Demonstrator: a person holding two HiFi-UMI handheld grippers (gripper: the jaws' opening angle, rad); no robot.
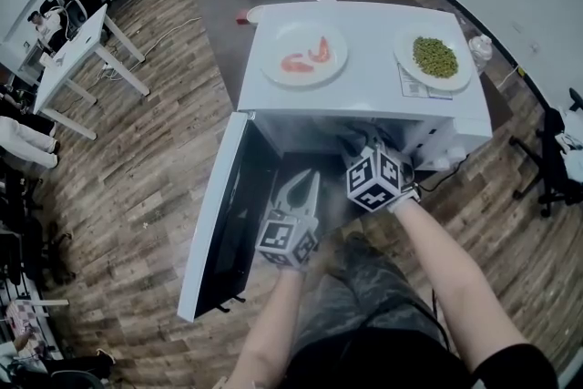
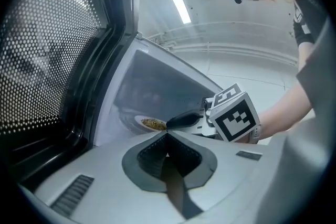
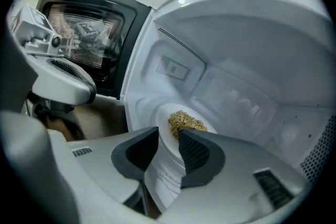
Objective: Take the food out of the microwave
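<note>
One round white plate of yellow-brown grains (image 3: 165, 117): likely stiff, light, slick; take by rim. Right hand-held gripper (image 3: 168, 135) released, astride rim; left hand-held gripper (image 2: 167, 135) clenched, empty.

Left gripper (image 1: 305, 187): centre of head view, pointing level, jaws together.
Right gripper (image 3: 169, 136): just right of it, tipped downward, jaws apart.
Left forearm (image 1: 273, 323), right forearm (image 1: 446, 273): bare, reaching up from the lower edge.
</note>
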